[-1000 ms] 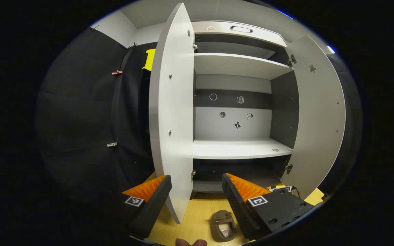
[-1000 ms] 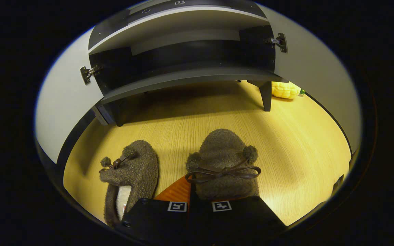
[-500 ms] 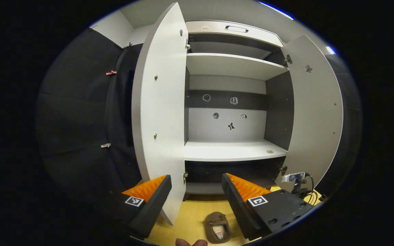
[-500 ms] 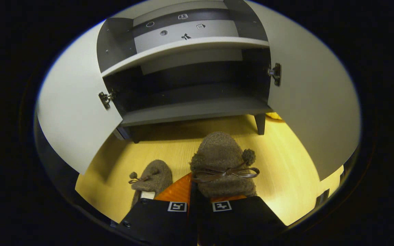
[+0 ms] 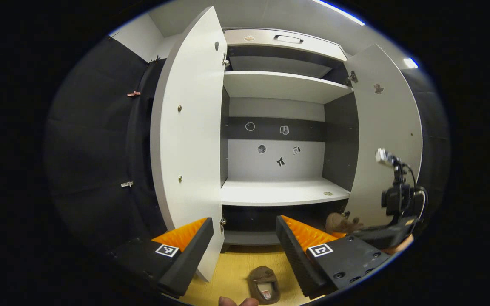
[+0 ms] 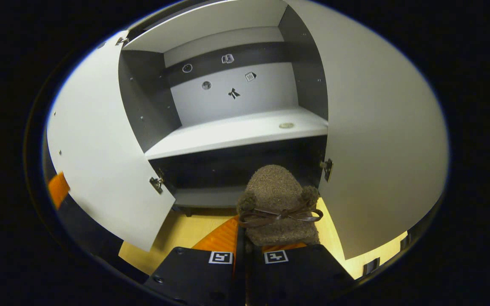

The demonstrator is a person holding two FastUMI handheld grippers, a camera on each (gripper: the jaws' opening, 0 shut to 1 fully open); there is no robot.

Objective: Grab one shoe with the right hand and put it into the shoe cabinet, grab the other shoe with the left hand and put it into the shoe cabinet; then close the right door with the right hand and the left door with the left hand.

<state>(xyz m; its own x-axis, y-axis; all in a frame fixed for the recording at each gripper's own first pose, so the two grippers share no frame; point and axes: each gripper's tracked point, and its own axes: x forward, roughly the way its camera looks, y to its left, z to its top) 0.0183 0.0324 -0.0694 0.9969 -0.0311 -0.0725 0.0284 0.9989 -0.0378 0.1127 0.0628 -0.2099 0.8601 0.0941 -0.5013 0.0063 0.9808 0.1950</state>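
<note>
Right gripper [image 6: 245, 238] carries one slipper [image 6: 278, 204] up toward the open shoe cabinet [image 5: 285, 85].

Its jaws are clamped on the slipper's heel end, toe pointing at the dark lower compartment between the two open doors, clear of the floor [image 6: 177, 231]. The left gripper [image 5: 243, 244] hangs level facing the cabinet, jaws wide apart and holding nothing. Below it the other slipper [image 5: 263, 284] lies on the floor.

Yellow wood-grain floor [image 5: 232, 272] bearing one brown fuzzy slipper [image 5: 264, 284]; pale middle shelf [image 6: 236, 131] bearing a small round disc [image 6: 286, 125].
</note>
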